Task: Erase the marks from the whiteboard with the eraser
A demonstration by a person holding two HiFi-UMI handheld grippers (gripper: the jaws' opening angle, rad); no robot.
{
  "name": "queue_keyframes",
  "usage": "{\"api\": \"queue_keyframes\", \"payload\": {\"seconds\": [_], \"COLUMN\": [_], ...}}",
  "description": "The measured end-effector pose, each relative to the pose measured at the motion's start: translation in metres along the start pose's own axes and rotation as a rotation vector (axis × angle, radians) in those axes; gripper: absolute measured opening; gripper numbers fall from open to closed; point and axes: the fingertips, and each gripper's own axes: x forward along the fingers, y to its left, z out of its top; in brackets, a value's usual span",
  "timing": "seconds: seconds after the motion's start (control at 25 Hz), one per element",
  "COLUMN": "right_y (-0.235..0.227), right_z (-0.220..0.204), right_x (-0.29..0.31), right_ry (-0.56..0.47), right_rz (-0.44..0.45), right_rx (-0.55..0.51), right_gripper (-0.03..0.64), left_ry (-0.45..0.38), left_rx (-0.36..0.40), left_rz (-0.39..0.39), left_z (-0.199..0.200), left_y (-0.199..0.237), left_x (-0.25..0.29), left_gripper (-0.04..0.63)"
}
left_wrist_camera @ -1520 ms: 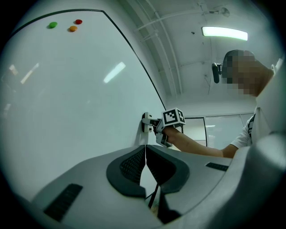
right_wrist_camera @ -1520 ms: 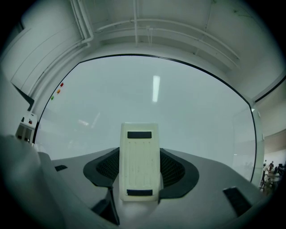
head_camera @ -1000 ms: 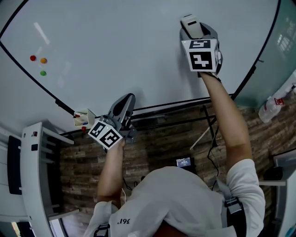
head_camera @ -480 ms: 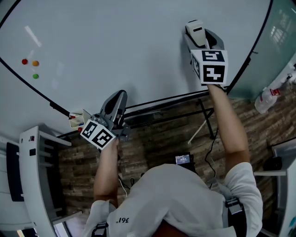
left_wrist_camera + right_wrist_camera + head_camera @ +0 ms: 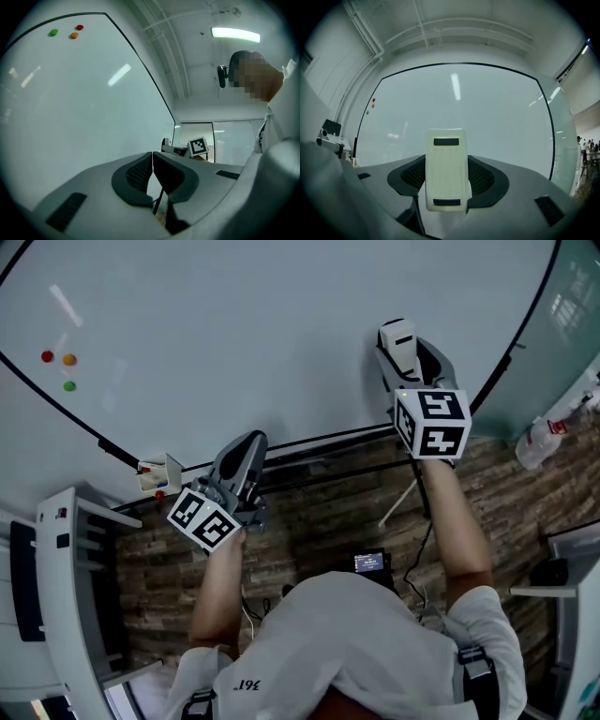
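Had the eraser (image 5: 446,164) clamped by its long sides in the right hand-held gripper (image 5: 403,351), low on the right of the whiteboard (image 5: 234,315), just above the bottom frame. Could not tell whether the pad was touching the surface. Carried nothing in the left hand-held gripper (image 5: 153,168): jaws pressed together, parked down by the tray rail (image 5: 309,442), near a small box (image 5: 157,474) at the rail's left end.

Looked for ink and found none in any view, only three magnets (image 5: 58,367) far up on the left and streaks of glare. Judged that the first hazard: could mistake a reflection for a mark, or miss a faint one under the shine.

Reckoned the grip the second. Held only at the sides, so could twist or slide out under a hard, angled press. Might skip on one edge if tilted, and leave streaks. Might snag the frame on a low stroke, being so close to it. Could knock the magnets off on a long sweep left. Could nudge the box with a careless left-side move.
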Motion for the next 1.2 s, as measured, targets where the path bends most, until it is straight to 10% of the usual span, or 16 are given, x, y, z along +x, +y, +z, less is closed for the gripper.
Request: {"api": "queue_keyframes", "payload": {"seconds": [1.2], "right_y": [0.061], "right_z": [-0.152], "right_x": [-0.064], "right_ry": [0.243], "right_rz": [0.267], "right_rx": [0.262], "right_gripper": [0.273], "left_ry": [0.070], "left_rx": [-0.133], "left_rz": [0.179], "left_z": [-0.094], "left_y": [-0.013], "left_x": [-0.046], "left_gripper": [0.008]}}
